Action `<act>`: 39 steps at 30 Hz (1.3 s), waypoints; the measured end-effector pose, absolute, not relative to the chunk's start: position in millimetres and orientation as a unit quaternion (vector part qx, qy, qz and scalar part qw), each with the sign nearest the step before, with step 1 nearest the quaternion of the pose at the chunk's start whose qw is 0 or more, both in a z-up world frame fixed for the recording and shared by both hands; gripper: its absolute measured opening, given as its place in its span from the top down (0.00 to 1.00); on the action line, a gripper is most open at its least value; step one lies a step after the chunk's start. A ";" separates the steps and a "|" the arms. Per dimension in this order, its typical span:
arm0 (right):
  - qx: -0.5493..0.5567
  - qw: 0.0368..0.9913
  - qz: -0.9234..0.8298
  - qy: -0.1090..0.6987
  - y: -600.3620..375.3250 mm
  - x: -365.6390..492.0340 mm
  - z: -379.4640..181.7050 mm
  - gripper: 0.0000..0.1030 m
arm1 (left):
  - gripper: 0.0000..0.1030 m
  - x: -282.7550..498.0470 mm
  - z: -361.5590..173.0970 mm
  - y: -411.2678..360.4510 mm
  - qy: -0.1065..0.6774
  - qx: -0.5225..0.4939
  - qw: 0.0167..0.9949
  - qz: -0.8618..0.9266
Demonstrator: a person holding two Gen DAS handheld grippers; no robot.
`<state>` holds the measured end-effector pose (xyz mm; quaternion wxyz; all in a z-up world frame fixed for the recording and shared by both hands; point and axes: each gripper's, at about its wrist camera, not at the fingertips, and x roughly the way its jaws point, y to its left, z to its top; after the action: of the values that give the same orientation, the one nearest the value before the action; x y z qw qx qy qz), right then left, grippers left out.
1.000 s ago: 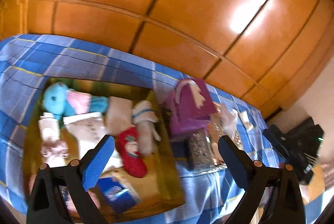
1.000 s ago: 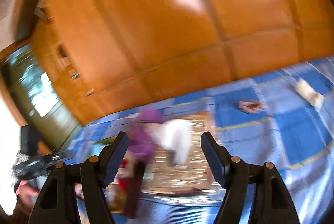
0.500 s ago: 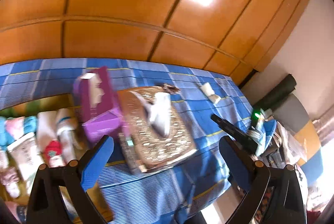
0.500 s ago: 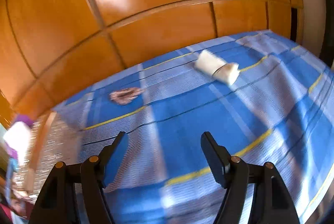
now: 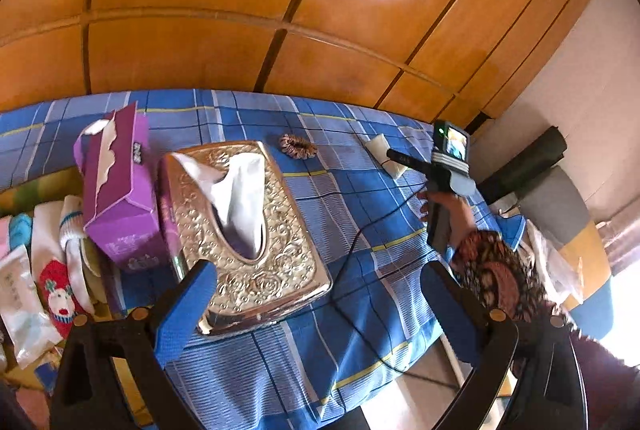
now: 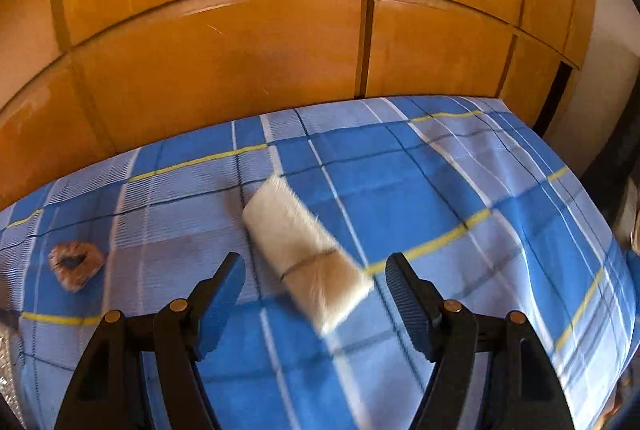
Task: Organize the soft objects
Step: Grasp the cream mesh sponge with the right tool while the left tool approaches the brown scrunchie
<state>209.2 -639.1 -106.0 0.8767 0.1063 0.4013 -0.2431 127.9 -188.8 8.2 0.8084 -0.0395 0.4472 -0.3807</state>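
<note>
Orange-brown wooden wardrobe panels form the background in both views. Below them, a blue plaid bedspread covers the bed that carries the objects.

Largest item on the bed: an embossed silver tissue box with a white tissue standing out of its slot. A purple tissue carton lies tilted against its left side, touching it. Left of the carton, socks and small packets lie in a yellow-green tray. A black cable runs across the bedspread from the right side toward the near edge. A brown hair scrunchie lies beyond the silver box, apart from it.

Task object: a rolled white cloth bundle, bound by a thin band, lies on the bedspread to the right of the scrunchie and well apart from it. Nothing stands between it and the right claw.

Right claw: released, fingers spread, with the bundle's near end between the two tips; contact cannot be determined because of blur. Left claw: released, grasping nothing, above the near edge of the silver box.

Difference from 0.5 s ago: the bundle was far ahead of the right claw, near the wardrobe; the claw has since closed in on it. The left view has shifted slightly; the right claw now reaches the bundle there.
</note>
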 end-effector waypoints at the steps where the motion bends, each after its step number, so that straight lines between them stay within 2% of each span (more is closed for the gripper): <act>1: 0.104 0.875 -0.238 0.408 -642.7 214.6 -109.2 0.28 | 0.01 128.1 9.2 -191.6 0.446 -0.035 0.809 -0.381; 7: 0.131 0.859 -0.217 0.444 -657.0 229.6 -141.3 0.28 | 0.00 131.9 14.5 -209.8 0.447 -0.019 0.809 -0.382; 13: 0.124 0.871 -0.217 0.423 -653.9 220.8 -144.4 0.28 | 0.00 139.3 20.4 -236.1 0.444 -0.002 0.805 -0.395; 19: 0.144 0.874 -0.216 0.411 -647.2 209.9 -139.1 0.46 | 0.00 155.2 31.1 -270.6 0.449 0.005 0.805 -0.388; 26: 0.245 0.869 -0.181 0.391 -604.2 163.7 -131.2 0.47 | 0.00 192.3 36.1 -319.6 0.466 0.020 0.812 -0.350; 30: 0.255 0.873 -0.174 0.377 -570.0 141.8 -137.4 0.47 | 0.00 227.3 17.0 -367.7 0.495 0.061 0.806 -0.318; 33: 0.219 0.883 -0.191 0.368 -555.7 137.5 -139.3 0.47 | 0.00 248.9 -4.2 -397.7 0.522 0.088 0.792 -0.304; 39: 0.218 0.886 -0.196 0.358 -553.1 135.2 -141.4 0.46 | 0.00 294.6 -49.6 -428.4 0.573 0.075 0.776 -0.254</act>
<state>135.2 -553.1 -141.4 0.8865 0.2177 0.3583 -0.1958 294.6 -428.4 -49.6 0.7756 0.0749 0.5728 -0.2544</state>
